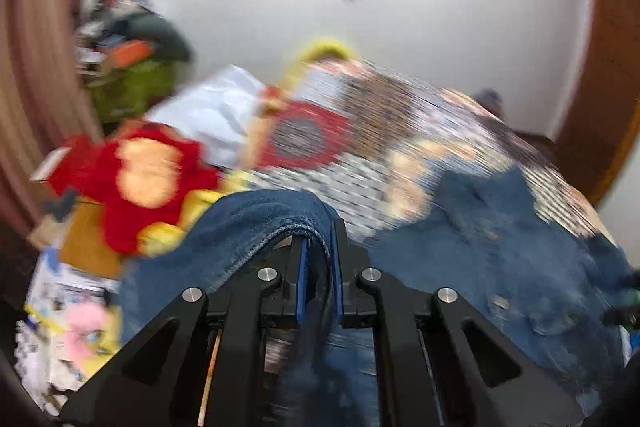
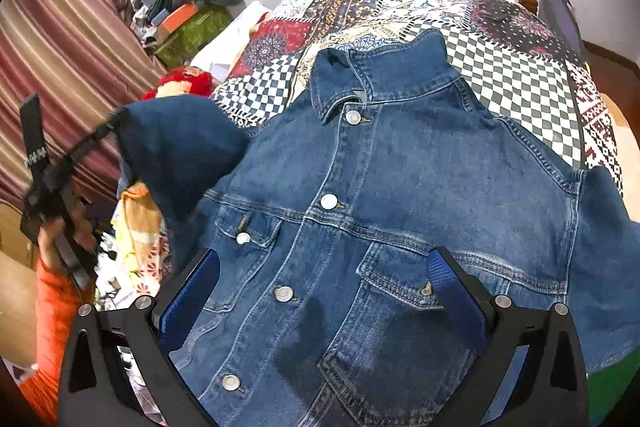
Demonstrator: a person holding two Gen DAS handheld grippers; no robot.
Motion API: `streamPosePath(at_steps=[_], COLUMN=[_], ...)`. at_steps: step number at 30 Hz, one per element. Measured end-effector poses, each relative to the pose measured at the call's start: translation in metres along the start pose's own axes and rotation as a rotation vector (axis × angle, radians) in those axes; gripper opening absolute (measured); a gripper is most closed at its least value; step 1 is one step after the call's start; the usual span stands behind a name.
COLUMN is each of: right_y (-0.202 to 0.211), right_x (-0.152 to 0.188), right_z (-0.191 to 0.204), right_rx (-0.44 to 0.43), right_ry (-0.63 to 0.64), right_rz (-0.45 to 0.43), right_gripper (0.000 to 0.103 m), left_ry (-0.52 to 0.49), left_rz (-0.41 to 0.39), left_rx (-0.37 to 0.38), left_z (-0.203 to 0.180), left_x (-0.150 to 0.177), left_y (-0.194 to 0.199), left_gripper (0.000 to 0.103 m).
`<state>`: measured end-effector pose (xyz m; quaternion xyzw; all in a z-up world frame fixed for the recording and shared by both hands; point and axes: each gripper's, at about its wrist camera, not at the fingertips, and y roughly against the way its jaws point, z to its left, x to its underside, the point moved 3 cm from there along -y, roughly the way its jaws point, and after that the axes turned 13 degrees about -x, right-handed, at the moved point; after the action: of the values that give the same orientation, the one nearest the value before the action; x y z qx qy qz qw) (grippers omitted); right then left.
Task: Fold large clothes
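Right gripper [image 2: 324, 291]: jaws spread wide above the jacket front, pads clear of the cloth. Denim jacket [image 2: 400, 187] lies front up, buttoned, on the patchwork bedspread [image 2: 500, 39]. Left gripper [image 1: 319, 259]: clenched on the sleeve [image 1: 260, 223], denim pinched between the 2 fingers, lifted off the bed. Beyond, red plush toy [image 1: 140, 183], then white wall [image 1: 440, 7].

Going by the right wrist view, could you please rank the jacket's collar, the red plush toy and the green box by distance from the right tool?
1. Collar, straight ahead on the jacket.
2. Red plush toy, left, bedside.
3. Green box, far left, near the wall.
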<state>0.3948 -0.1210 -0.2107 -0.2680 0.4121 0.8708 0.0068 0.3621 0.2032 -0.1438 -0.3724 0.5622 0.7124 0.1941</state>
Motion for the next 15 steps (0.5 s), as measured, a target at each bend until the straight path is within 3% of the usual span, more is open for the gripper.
streamPosePath(at_steps=[5,9,12,15], right_y=[0.011,0.019,0.024,0.026], right_x=[0.005,0.01,0.013,0.014], right_z=[0.002,0.001,-0.001,-0.004], right_rx=[0.004,0.012,0.015,0.015], right_ry=[0.011,0.019,0.017,0.011], right_rz=[-0.005,-0.005,-0.013,-0.017], right_gripper=[0.103,0.103,0.103,0.103], left_ry=[-0.067,-0.036,0.031,0.079], left_rz=[0.159,0.329,0.435,0.467], left_rx=[0.122,0.209,0.292,0.322], left_z=[-0.065,-0.096,-0.099,-0.086], left_x=[0.047,0.09,0.111,0.117], left_y=[-0.029,-0.054,-0.064,-0.057], left_gripper=[0.01,0.01,0.02,0.038])
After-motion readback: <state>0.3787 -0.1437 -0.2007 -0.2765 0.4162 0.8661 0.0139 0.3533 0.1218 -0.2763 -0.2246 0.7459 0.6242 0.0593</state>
